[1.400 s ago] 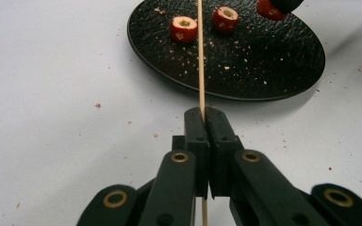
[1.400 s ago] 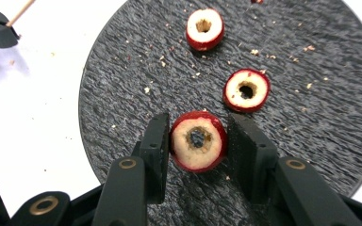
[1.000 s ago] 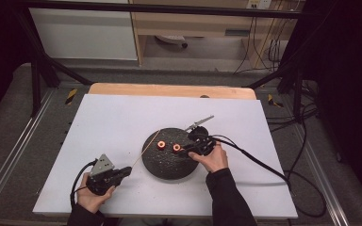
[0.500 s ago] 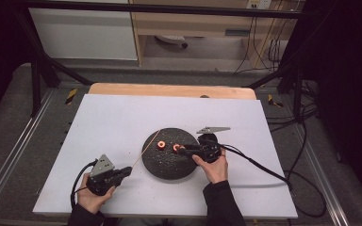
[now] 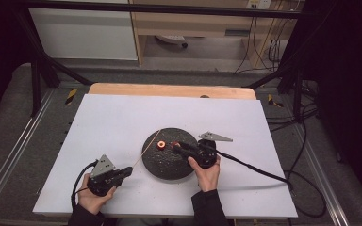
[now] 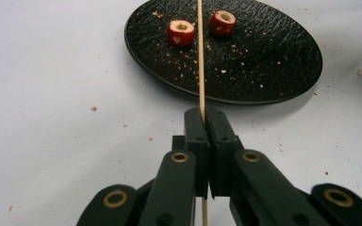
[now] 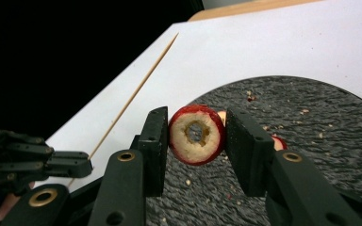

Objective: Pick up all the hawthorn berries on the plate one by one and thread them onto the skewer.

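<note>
High view: black plate [image 5: 167,160] mid-table on the white mat [image 5: 122,117]; right gripper [image 5: 179,147] reaches over it. Left gripper view: left gripper [image 6: 206,117] clamped on a wooden skewer [image 6: 200,56] that points over the plate. Right gripper view: jaws closed against a cored red fruit piece [image 7: 197,134].

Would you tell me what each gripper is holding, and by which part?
The left gripper pinches the wooden skewer near its lower end. The right gripper grips a red cored fruit piece by its sides.

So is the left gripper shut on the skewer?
Yes, shut: the left gripper has its fingers pressed together with the skewer pinched between them.
</note>
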`<state>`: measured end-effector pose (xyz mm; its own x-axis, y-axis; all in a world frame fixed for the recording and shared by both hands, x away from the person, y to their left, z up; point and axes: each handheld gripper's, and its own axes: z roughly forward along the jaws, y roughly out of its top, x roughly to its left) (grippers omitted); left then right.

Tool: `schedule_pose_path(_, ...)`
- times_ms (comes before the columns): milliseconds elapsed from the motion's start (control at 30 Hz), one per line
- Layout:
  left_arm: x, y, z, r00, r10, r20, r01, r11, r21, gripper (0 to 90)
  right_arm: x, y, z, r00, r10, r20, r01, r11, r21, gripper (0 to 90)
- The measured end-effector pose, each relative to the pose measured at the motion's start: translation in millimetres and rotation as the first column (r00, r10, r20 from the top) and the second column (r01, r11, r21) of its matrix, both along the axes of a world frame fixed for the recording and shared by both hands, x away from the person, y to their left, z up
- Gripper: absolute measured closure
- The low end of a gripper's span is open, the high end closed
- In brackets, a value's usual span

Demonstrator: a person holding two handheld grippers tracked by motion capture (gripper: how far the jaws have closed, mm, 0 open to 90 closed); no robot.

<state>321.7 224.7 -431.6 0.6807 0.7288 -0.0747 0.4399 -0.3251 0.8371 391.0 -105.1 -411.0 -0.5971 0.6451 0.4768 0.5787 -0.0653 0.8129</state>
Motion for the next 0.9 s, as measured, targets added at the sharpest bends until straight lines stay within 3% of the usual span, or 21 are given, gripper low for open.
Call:
schedule_pose_path(167, 0.2, -1.0, -0.6, 1.0, 0.002, 0.001, -0.002, 1.0, -0.005, 88.7, 1.3, 2.0, -0.4, 0.9991, -0.042, 0.013, 0.04, 0.996, 0.075, 61.4)
schedule_pose_path(333, 0.0, -3.5, -0.8, 1.0, 0.003, 0.001, -0.003, 1.0, -0.008, 88.7, 4.3, 3.2, 1.7, 0.9958, -0.089, 0.024, 0.084, 0.986, 0.143, 61.3)
schedule_pose_path(633, -0.3, -9.1, -0.6, 1.0, 0.008, 0.002, -0.008, 0.9996, -0.027, 88.7, 12.6, 3.3, 5.4, 0.9888, -0.146, 0.033, 0.133, 0.96, 0.245, 61.4)
schedule_pose_path(900, -0.9, -16.2, -0.9, 0.9998, 0.014, 0.013, -0.013, 0.9993, -0.035, 88.7, 21.3, 4.0, 4.8, 0.9796, -0.194, 0.053, 0.168, 0.937, 0.307, 61.4)
